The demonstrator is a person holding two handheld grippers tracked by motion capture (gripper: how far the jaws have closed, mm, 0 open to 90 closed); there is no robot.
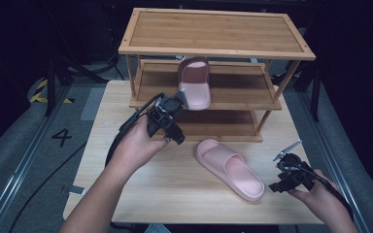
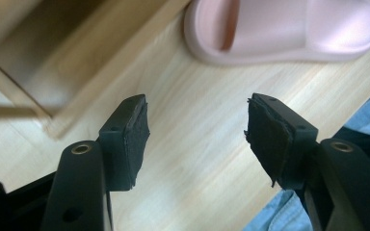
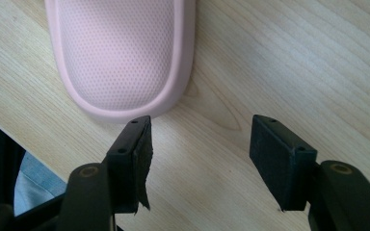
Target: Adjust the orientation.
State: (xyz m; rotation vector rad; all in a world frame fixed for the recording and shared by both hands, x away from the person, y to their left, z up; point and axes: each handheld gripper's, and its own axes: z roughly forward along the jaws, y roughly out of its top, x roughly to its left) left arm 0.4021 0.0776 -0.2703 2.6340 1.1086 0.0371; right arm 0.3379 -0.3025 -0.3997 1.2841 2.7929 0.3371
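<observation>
One pink slipper (image 1: 230, 169) lies flat on the table, toe toward the rack. A second pink slipper (image 1: 194, 85) stands on the middle shelf of the wooden rack (image 1: 217, 48). My left gripper (image 1: 173, 130) is held above the table in front of the rack, open and empty; in its own view the left gripper (image 2: 197, 130) faces the table slipper (image 2: 284, 29) some way ahead. My right gripper (image 1: 278, 182) is low at the table's right, beside the slipper's heel. The right gripper (image 3: 200, 139) is open, with the slipper's heel (image 3: 120, 53) just beyond its left jaw and not touching it.
The rack's top shelf (image 1: 213, 30) and bottom shelf (image 1: 213, 127) are bare. The bottom shelf's edge (image 2: 77, 96) lies close ahead on the left in the left gripper view. The table's front edge (image 3: 24, 139) runs near the right gripper.
</observation>
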